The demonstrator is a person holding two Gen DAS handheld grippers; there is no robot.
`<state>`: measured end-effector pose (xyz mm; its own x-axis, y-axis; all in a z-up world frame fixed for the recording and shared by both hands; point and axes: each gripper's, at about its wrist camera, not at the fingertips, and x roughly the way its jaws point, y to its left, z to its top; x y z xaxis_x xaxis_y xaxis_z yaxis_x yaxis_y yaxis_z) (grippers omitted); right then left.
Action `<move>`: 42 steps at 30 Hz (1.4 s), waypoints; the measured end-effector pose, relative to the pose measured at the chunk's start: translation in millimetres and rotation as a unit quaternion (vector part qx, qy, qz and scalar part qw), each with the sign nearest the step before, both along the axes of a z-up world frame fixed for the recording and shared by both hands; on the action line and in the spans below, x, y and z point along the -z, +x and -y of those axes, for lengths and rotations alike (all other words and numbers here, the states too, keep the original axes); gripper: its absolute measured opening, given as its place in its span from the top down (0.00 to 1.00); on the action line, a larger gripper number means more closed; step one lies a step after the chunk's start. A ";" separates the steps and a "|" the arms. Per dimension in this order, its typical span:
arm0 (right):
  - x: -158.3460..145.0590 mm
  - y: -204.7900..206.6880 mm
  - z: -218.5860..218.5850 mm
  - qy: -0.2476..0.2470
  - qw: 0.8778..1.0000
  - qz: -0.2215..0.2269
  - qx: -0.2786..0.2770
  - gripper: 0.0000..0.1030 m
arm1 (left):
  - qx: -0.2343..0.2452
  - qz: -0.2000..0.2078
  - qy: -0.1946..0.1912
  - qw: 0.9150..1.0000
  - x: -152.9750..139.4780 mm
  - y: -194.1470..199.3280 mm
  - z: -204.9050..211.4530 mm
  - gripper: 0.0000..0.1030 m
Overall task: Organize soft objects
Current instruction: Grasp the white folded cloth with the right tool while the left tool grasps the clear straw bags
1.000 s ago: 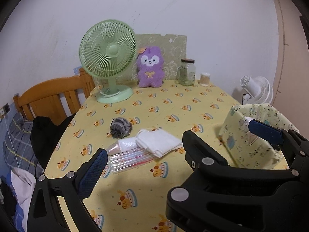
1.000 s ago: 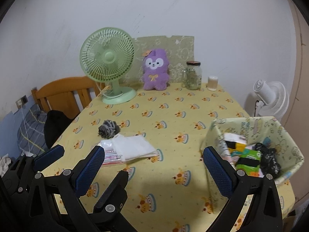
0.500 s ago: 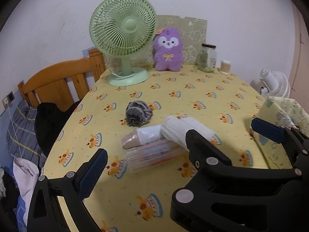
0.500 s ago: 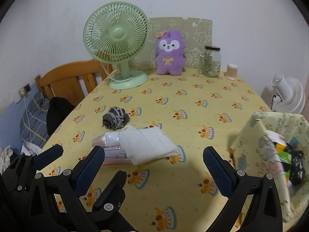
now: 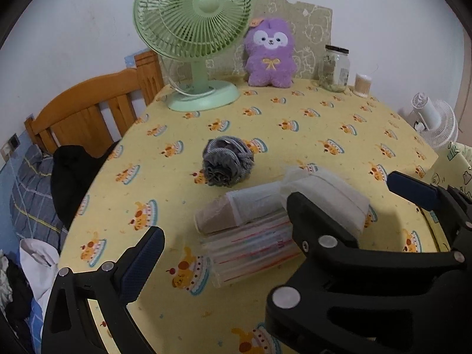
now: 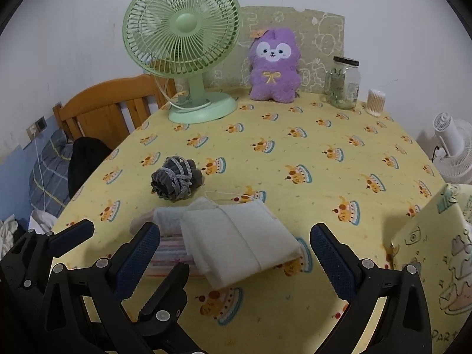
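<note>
A white folded cloth [image 6: 236,242] [image 5: 324,194] lies on a clear packet of striped straws [image 5: 250,250], beside a sleeve of paper cups [image 5: 218,215]. My right gripper [image 6: 234,230] is open, its fingers on either side of the cloth and above it. My left gripper [image 5: 230,265] is also open, close on its left. Only its left pad [image 5: 141,262] shows clearly there. Behind the cloth sits a grey knitted bundle [image 6: 177,180] [image 5: 227,162]. A purple plush toy [image 6: 274,65] [image 5: 270,56] stands at the table's back. A patterned fabric bin [image 6: 436,250] is at the right edge.
On the yellow tablecloth [image 6: 295,135] at the back stand a green fan [image 6: 183,38], a glass jar [image 6: 343,84] and a small swab tub [image 6: 376,101]. A wooden chair [image 5: 88,109] with dark clothes is on the left. A white fan [image 6: 454,147] stands off the table's right.
Both grippers have moved forward and down toward the white cloth, which now looks larger and nearer. The fabric bin has slid to the right edge of both views. Both grippers stayed open.
</note>
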<state>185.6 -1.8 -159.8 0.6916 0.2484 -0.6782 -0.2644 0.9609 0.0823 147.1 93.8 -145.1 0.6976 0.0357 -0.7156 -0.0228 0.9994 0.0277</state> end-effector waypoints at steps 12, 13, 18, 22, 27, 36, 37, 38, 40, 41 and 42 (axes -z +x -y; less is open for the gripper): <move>23.1 13.1 0.8 0.006 0.998 -0.063 -0.017 0.38 | 0.005 -0.030 0.007 1.000 13.5 2.9 6.3 0.02; 23.6 12.5 1.0 0.007 0.998 -0.065 -0.021 0.47 | 0.005 -0.031 0.005 0.999 14.2 2.8 6.5 0.02; 19.2 2.2 2.8 0.000 0.998 -0.048 -0.029 0.73 | 0.018 -0.030 0.007 0.999 14.0 0.8 11.7 0.02; 12.0 -4.4 10.2 -0.011 0.999 -0.024 -0.019 0.77 | 0.030 -0.024 0.021 0.999 10.3 2.6 18.6 0.02; 5.9 -5.0 24.8 -0.010 1.000 -0.013 0.012 0.77 | 0.046 -0.016 0.038 0.998 5.5 9.8 26.8 0.02; 13.8 1.3 38.2 -0.017 0.999 -0.026 0.034 0.77 | 0.077 -0.057 0.021 0.995 22.2 25.9 34.8 0.22; 14.6 1.9 38.3 -0.015 0.999 -0.027 0.033 0.77 | 0.080 -0.056 0.020 0.995 22.0 24.9 35.1 0.25; 15.0 1.8 38.6 -0.013 0.999 -0.028 0.032 0.77 | 0.085 -0.055 0.022 0.995 22.0 23.5 36.9 0.26; 16.1 1.6 38.3 -0.016 0.999 -0.028 0.031 0.77 | 0.089 -0.053 0.028 0.994 21.8 21.1 39.8 0.31; 16.2 1.3 37.7 -0.016 0.999 -0.028 0.031 0.77 | 0.091 -0.053 0.027 0.994 21.9 20.3 40.2 0.33; 16.2 0.2 37.3 -0.018 0.999 -0.028 0.030 0.77 | 0.096 -0.053 0.022 0.994 21.6 18.7 40.9 0.39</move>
